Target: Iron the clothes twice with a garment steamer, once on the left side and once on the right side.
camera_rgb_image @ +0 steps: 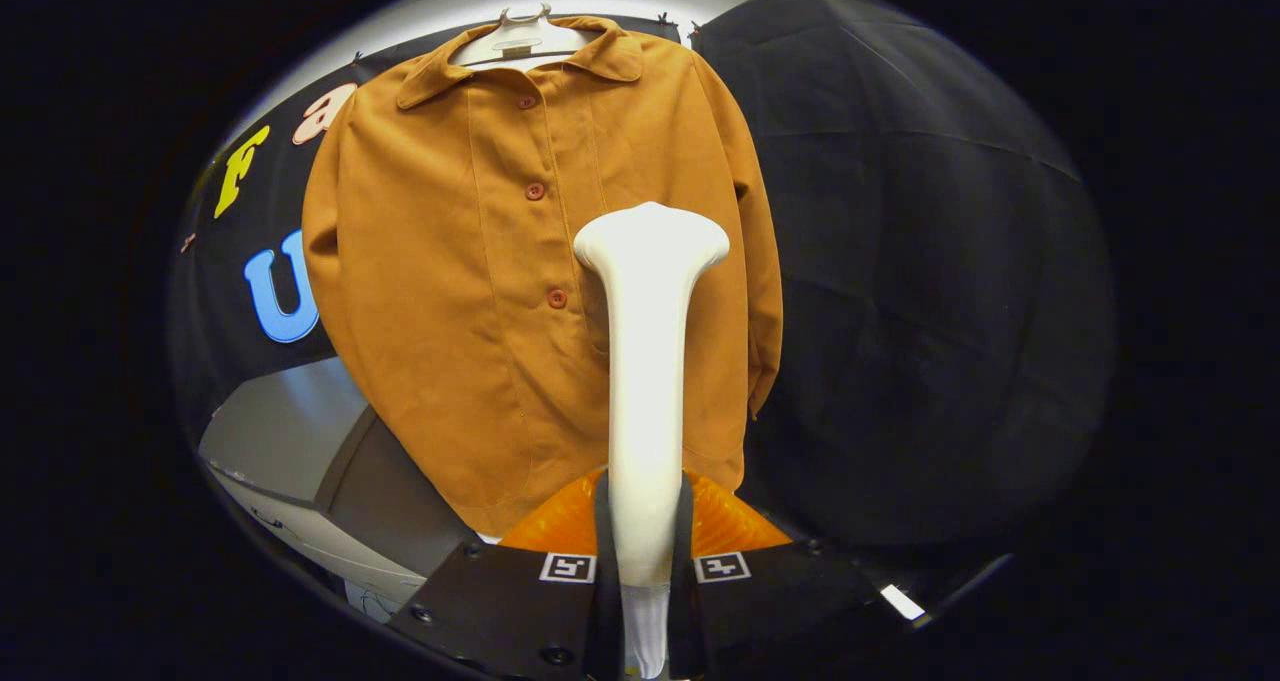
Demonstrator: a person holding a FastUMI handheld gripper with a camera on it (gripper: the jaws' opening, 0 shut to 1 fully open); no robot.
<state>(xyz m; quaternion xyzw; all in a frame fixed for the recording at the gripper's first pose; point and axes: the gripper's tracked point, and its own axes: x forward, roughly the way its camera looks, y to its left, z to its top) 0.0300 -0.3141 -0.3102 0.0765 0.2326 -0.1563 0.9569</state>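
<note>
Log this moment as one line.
gripper shut on white plastic garment steamer | steamer head before orange-brown buttoned shirt, right of buttons | contact unclear

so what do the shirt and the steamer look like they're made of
The shirt looks like a soft matte woven or brushed fabric, maybe faux suede: no sheen, gentle folds. The steamer, clamped between the gripper fingers, looks like smooth glossy white plastic, with soft highlights along its neck. The hanger also seems pale plastic.

Your shirt [520, 291] hangs from a pale hanger [520, 41] against the booth wall; below its left hem, a grey bench [290, 431] corner shows, its top bare.
</note>
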